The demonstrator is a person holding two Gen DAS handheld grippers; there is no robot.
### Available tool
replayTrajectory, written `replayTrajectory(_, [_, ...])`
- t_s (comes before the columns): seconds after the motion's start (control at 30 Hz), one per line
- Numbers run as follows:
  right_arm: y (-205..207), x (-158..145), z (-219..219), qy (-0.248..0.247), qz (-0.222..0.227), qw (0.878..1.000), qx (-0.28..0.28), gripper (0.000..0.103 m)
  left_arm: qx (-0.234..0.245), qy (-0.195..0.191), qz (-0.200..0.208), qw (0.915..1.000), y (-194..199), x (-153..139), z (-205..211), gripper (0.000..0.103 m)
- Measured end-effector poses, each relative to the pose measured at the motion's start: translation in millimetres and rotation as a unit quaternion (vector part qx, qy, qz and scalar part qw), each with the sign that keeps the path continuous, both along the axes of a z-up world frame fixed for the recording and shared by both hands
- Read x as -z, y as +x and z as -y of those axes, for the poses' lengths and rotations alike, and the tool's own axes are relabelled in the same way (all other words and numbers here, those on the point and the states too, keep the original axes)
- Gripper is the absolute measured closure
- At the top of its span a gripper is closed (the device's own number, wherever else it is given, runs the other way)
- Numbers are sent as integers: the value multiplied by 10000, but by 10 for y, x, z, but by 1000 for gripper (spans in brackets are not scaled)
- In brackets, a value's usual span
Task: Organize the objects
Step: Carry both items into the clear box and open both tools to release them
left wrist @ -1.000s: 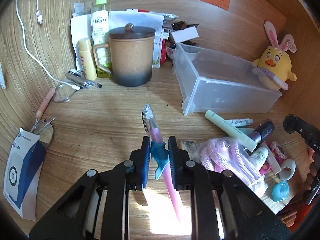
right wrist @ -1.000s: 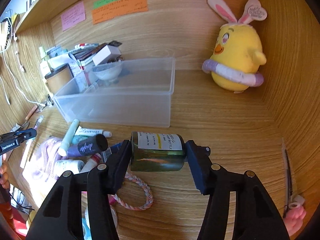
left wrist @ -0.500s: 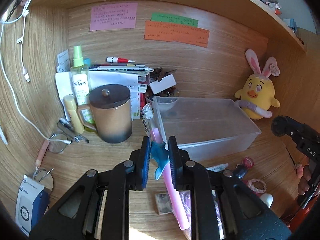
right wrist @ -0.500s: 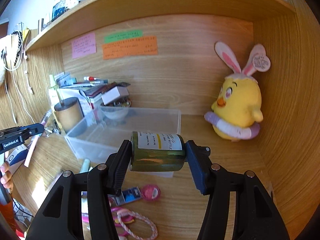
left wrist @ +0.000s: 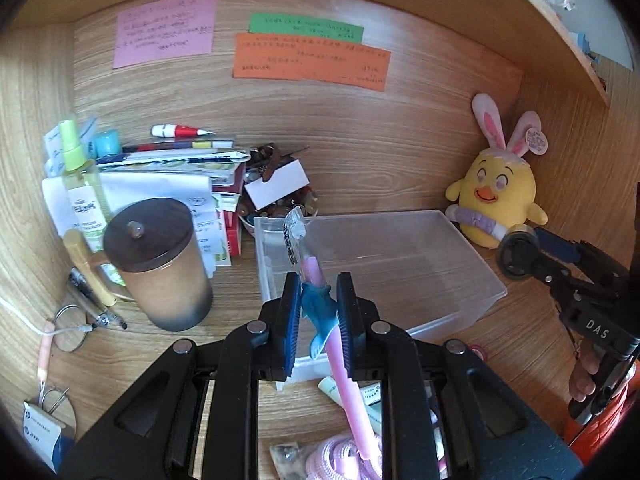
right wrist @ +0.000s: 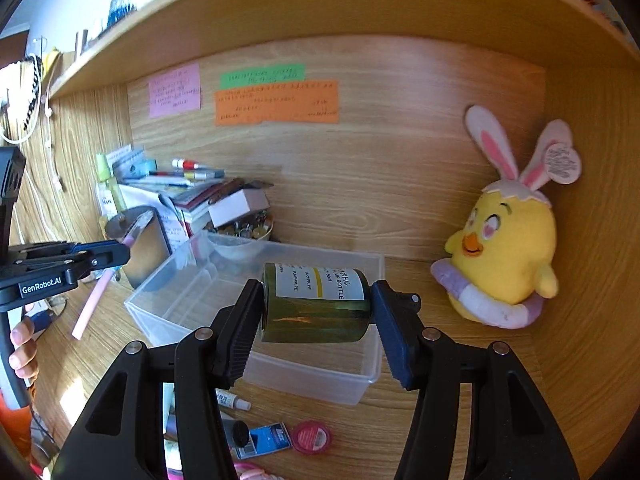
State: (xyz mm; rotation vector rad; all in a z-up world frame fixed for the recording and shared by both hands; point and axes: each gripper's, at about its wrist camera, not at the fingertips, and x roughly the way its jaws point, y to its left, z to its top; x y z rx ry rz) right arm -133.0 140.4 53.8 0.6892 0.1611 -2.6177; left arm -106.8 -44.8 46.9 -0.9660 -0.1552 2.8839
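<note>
My left gripper (left wrist: 318, 304) is shut on a pink toothbrush (left wrist: 348, 392) with a blue grip and a clear cap, held above the near left edge of the clear plastic bin (left wrist: 460, 280). My right gripper (right wrist: 316, 312) is shut on a dark green bottle (right wrist: 316, 308) with a white label, held sideways over the bin's (right wrist: 312, 376) near right part. The right gripper also shows at the right of the left wrist view (left wrist: 524, 256), and the left gripper with the toothbrush (right wrist: 100, 292) shows at the left of the right wrist view.
A brown lidded mug (left wrist: 160, 264), a green spray bottle (left wrist: 82, 192) and a paper stack stand left of the bin. A yellow plush chick (left wrist: 496, 196) sits at the back right. Tubes, a pink round tin (right wrist: 311, 437) and pink cord (left wrist: 340, 456) lie in front of the bin.
Both grippers have risen and moved forward toward the bin, each still holding its object. The bottle is now over the bin; the toothbrush is at the bin's near left edge.
</note>
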Motion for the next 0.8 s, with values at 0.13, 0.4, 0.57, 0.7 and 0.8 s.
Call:
replayTrajectory(0.13, [-164, 124, 111, 88, 285, 9995, -140, 51, 152, 0, 274, 9995, -209, 85, -53, 86])
replayTrajectory(0.4, [-448, 382, 274, 188, 921, 9947, -417, 51, 417, -7, 825, 9957, -558, 294, -133, 86])
replayTrajectory(0.57, [-586, 534, 365, 275, 1249, 9906, -490, 51, 518, 4, 1103, 9925, -730, 409, -160, 86])
replayTrajectory(0.7, [-658, 631, 450, 426, 1373, 9883, -514, 51, 550, 0, 1242, 9907, -815, 467, -166, 86])
replayTrajectory(0.8, [-691, 669, 507, 510, 1416, 9872, -533, 51, 576, 18, 1335, 9894, -864, 504, -156, 86])
